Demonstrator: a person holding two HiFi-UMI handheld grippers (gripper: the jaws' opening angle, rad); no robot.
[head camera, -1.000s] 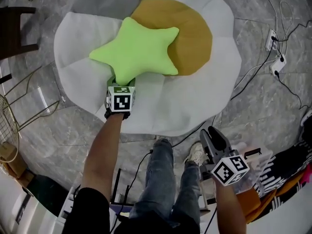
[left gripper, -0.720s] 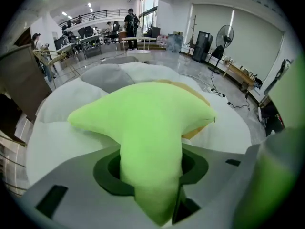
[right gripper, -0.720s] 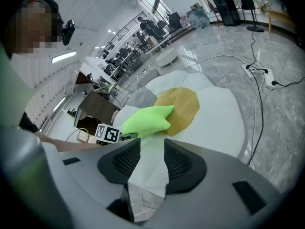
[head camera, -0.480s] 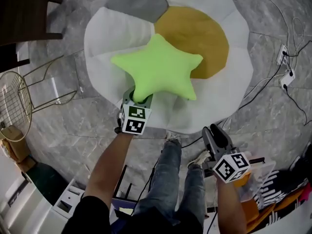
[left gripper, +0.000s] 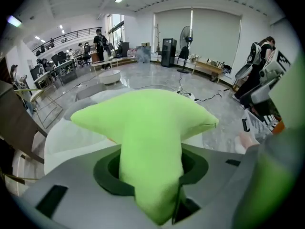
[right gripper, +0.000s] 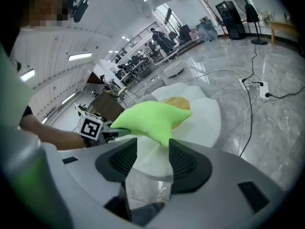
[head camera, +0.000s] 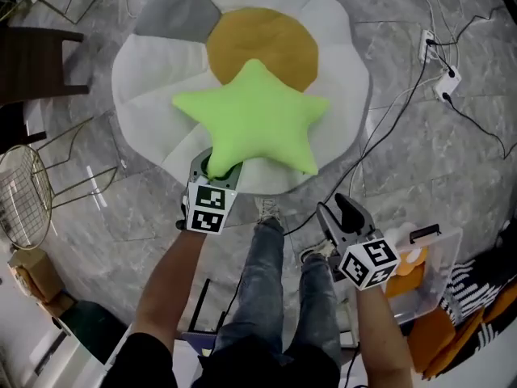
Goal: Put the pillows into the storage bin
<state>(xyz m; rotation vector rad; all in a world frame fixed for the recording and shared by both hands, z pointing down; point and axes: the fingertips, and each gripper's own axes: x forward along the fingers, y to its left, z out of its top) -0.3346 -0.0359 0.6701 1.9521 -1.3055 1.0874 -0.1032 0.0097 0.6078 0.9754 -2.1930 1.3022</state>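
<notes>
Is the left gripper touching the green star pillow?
Touching. The left gripper view shows the left gripper, its jaws just closed further, clamped on one arm of the green star pillow.

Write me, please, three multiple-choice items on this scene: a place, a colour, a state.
1. Where does the left gripper grip the star pillow?
A. its centre
B. one of its points
C. two points at once
2. What colour is the star pillow?
A. red
B. blue
C. light green
3. How is the right gripper?
A. open, empty
B. shut on the star pillow
C. shut, empty
Answers: 1 B, its jaws, just closed, pinch a single point; 2 C, green in every view; 3 A, its jaws stand apart, having just been opening, with nothing between them.
</notes>
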